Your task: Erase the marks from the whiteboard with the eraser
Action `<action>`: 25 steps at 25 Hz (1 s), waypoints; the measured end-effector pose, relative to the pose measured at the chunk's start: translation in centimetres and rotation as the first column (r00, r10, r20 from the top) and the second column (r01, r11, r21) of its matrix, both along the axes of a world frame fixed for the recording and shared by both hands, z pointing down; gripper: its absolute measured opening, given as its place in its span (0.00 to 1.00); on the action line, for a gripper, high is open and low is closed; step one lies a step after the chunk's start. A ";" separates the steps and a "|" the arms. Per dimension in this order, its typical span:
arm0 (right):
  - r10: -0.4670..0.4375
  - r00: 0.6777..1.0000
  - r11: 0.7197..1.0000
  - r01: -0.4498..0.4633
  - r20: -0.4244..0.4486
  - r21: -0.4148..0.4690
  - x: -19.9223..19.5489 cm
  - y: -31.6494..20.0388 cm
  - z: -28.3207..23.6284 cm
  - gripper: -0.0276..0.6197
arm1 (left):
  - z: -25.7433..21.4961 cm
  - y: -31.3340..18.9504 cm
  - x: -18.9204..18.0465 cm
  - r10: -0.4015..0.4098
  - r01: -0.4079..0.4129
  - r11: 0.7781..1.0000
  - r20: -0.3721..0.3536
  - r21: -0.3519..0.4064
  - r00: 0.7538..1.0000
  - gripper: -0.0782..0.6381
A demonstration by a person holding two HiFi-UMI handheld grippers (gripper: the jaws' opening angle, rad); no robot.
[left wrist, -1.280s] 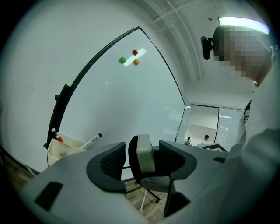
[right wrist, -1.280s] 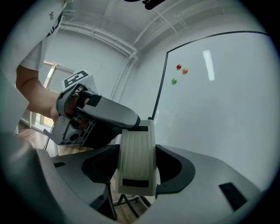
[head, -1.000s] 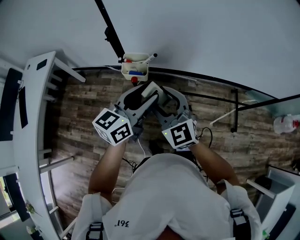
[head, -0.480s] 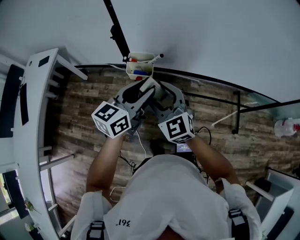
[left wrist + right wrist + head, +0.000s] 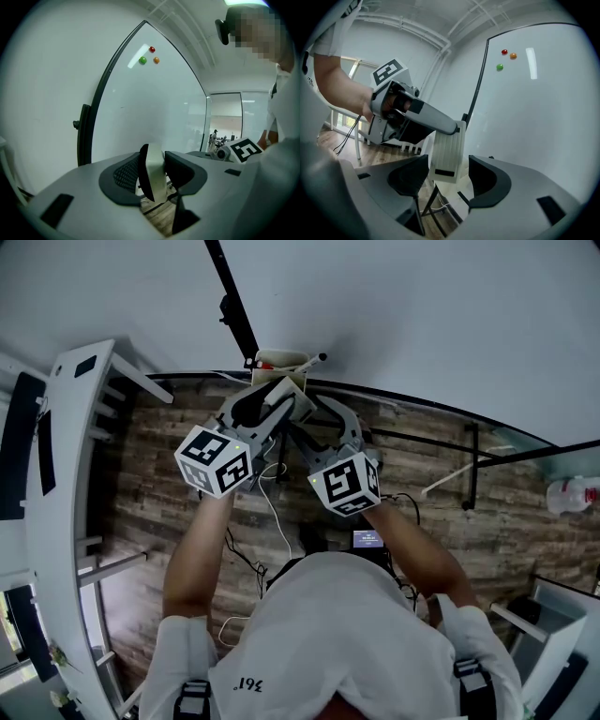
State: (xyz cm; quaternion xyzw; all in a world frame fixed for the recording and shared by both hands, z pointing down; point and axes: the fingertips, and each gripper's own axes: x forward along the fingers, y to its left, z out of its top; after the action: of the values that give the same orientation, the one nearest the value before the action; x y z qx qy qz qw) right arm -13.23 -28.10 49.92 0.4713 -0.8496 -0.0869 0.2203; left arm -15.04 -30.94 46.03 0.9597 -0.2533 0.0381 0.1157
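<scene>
Beside the whiteboard, the left hand-held gripper has just closed onto the eraser (right hand-held gripper gapes).

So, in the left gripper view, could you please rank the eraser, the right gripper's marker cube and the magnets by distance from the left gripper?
1. Eraser, between the left gripper's fingers, which have just been closing.
2. Right gripper's marker cube, low right.
3. Magnets, high on the whiteboard, tied among themselves.

I'm holding both grippers up at the whiteboard's bottom edge, just under the marker tray. The left gripper, jaws just closing, is gripping the pale eraser. The right gripper is hovering beside it, over the wood floor.
</scene>
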 end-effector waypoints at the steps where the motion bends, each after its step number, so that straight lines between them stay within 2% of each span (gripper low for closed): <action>1: 0.005 1.000 1.000 -0.005 -0.004 -0.006 0.3 0.0 0.2 0.46 | 0.1 -0.5 -0.2 -0.004 0.004 1.000 0.012 0.013 1.000 0.35; 5: 0.029 0.999 0.999 -0.030 -0.015 -0.030 1.4 0.6 1.1 0.46 | 0.4 -2.3 -0.8 -0.015 0.009 0.996 0.073 0.084 0.997 0.35; 8: 0.042 0.999 0.998 -0.043 -0.022 -0.041 2.3 0.9 1.7 0.46 | 0.9 -3.3 -0.6 -0.006 -0.017 0.987 0.139 0.161 0.990 0.35; 14: 0.065 0.997 0.996 -0.067 -0.037 -0.060 3.9 1.7 2.4 0.46 | 2.8 -4.4 0.4 0.031 -0.123 0.944 0.287 0.306 0.957 0.34; 21: 0.083 0.995 0.993 -0.088 -0.058 -0.084 5.2 2.2 3.3 0.46 | 3.4 -4.7 1.3 0.082 -0.198 0.903 0.302 0.380 0.950 0.34; 25: 0.086 0.994 0.991 -0.092 -0.066 -0.094 5.4 2.5 3.8 0.46 | 3.7 -4.2 2.1 0.152 -0.292 0.871 0.349 0.396 0.925 0.34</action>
State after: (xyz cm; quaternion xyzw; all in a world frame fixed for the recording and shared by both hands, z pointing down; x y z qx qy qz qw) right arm -7.79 -25.61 53.73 0.4945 -0.8238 -0.0501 0.2726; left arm -12.94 -35.10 49.77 0.9658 -0.1568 0.1415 -0.1505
